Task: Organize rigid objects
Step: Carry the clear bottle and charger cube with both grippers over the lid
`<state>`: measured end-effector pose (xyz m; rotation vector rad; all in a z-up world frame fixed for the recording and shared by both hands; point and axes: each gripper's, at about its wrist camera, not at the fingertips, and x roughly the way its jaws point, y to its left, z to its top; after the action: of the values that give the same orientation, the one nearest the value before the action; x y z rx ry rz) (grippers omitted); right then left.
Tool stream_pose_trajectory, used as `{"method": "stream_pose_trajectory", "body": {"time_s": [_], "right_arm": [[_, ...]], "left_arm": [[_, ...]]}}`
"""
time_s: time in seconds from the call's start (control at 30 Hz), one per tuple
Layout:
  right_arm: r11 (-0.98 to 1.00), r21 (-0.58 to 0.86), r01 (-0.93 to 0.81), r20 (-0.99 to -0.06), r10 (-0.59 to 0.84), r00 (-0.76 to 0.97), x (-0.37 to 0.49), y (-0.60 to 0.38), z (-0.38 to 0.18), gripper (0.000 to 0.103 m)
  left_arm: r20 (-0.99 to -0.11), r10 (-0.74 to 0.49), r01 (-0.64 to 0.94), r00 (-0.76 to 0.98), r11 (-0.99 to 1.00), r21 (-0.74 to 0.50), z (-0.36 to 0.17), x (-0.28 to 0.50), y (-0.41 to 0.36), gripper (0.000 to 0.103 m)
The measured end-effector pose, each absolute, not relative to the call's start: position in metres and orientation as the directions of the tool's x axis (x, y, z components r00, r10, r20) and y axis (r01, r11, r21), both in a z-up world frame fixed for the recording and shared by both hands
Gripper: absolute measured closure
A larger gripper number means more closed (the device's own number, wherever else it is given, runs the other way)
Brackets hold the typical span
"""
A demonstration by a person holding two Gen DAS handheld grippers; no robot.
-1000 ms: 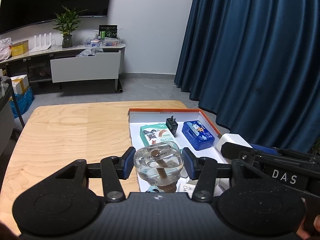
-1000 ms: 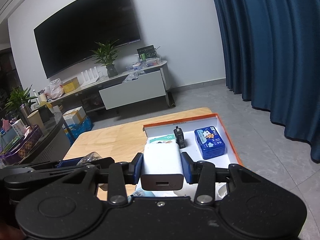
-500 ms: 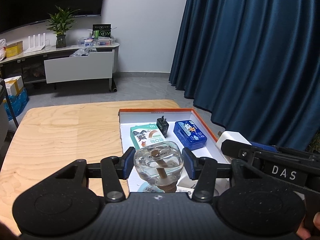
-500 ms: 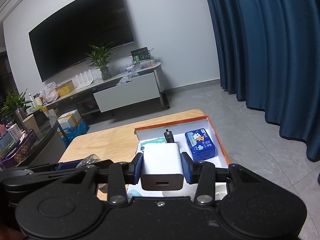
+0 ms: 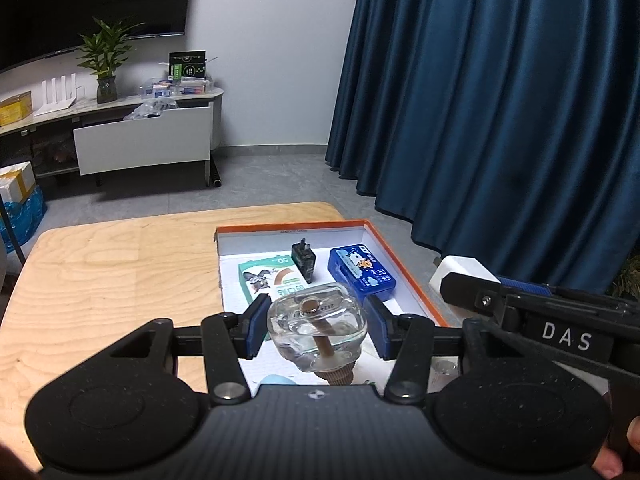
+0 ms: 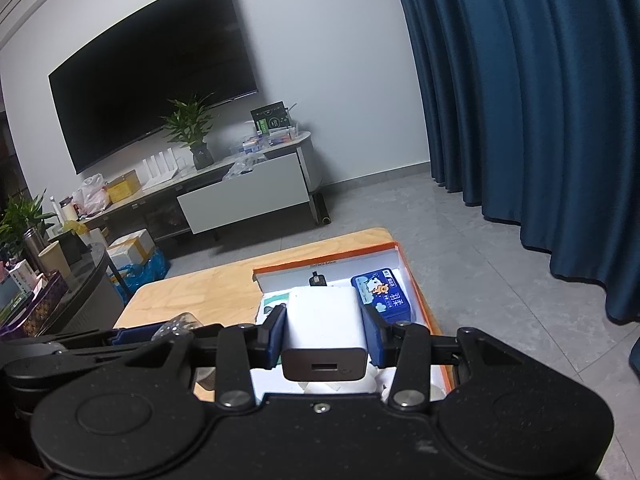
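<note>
The left claw [image 5: 316, 330] holds a glass bottle [image 5: 317, 326]; the right claw [image 6: 323, 334] holds a white charger [image 6: 323, 328] above the table's [image 5: 120, 264] right edge.

The left tool [image 5: 316, 326] fills the lower half of the left wrist view, angled downward, its two blue pads [image 5: 256, 326] clamped on a clear glass bottle [image 5: 316, 320]. The right tool [image 6: 324, 330] occupies the lower half of the right wrist view, also angled downward, pads pressed against a white charger [image 6: 323, 320]. A fingertip [image 5: 632, 436] shows at the lower right edge of the left wrist view.
</note>
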<state>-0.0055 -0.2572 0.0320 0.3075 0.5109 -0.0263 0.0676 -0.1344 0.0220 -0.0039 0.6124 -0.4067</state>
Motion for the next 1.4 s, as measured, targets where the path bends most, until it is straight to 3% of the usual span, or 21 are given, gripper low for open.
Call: {"method": "stream_pose_trajectory", "body": {"time_s": [1.4], "right_arm": [[0.962,0.253,0.098,-0.514,0.048,0.857,0.037,-0.271,0.029,0.053]], "left_arm": [[-0.599,-0.403,0.424,0.692,0.898,-0.114,0.011,0.105,-0.162,0.052]]}}
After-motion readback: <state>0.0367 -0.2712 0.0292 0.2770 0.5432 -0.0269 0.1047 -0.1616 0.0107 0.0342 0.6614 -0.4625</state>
